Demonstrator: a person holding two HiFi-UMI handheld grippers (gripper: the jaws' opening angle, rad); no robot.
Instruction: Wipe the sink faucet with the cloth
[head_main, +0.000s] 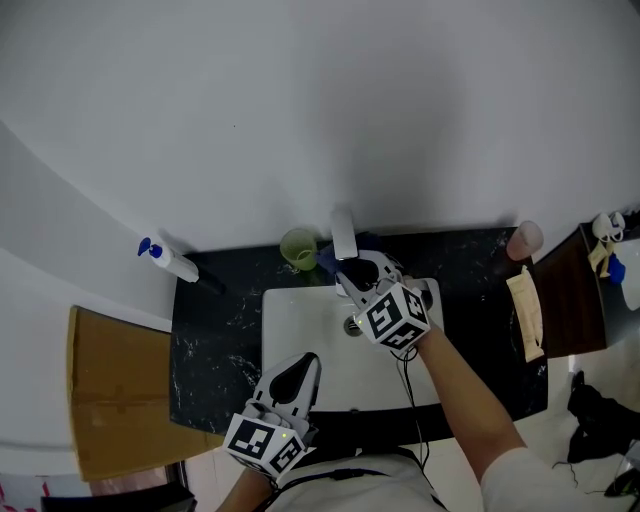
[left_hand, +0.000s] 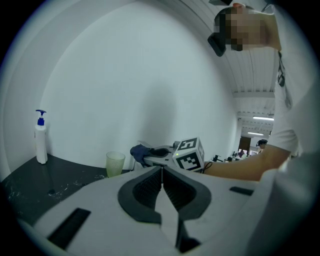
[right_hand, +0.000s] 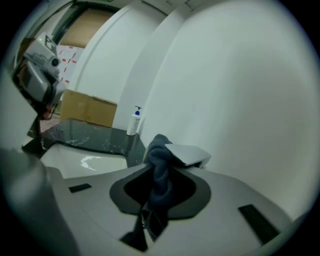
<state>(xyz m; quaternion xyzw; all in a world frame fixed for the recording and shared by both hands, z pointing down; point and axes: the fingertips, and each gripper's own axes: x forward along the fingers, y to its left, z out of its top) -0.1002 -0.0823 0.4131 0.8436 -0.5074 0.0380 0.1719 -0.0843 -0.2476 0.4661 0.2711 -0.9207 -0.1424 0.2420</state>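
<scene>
The chrome faucet (head_main: 343, 234) stands at the back rim of the white sink (head_main: 300, 320). My right gripper (head_main: 351, 272) reaches over the basin to the faucet and is shut on a dark blue cloth (head_main: 326, 258). In the right gripper view the bunched cloth (right_hand: 158, 167) rises from between the jaws of the right gripper (right_hand: 160, 175) and lies against the faucet's flat top (right_hand: 187, 154). My left gripper (head_main: 302, 372) hovers at the sink's front edge, jaws shut and empty. From the left gripper view (left_hand: 161, 171) the cloth (left_hand: 141, 151) shows ahead.
A green cup (head_main: 298, 247) stands left of the faucet on the black counter (head_main: 215, 330). A soap bottle (head_main: 170, 261) lies at the far left, a cardboard box (head_main: 115, 390) beyond the counter. A pink cup (head_main: 524, 240) and a packet (head_main: 527, 312) sit at the right.
</scene>
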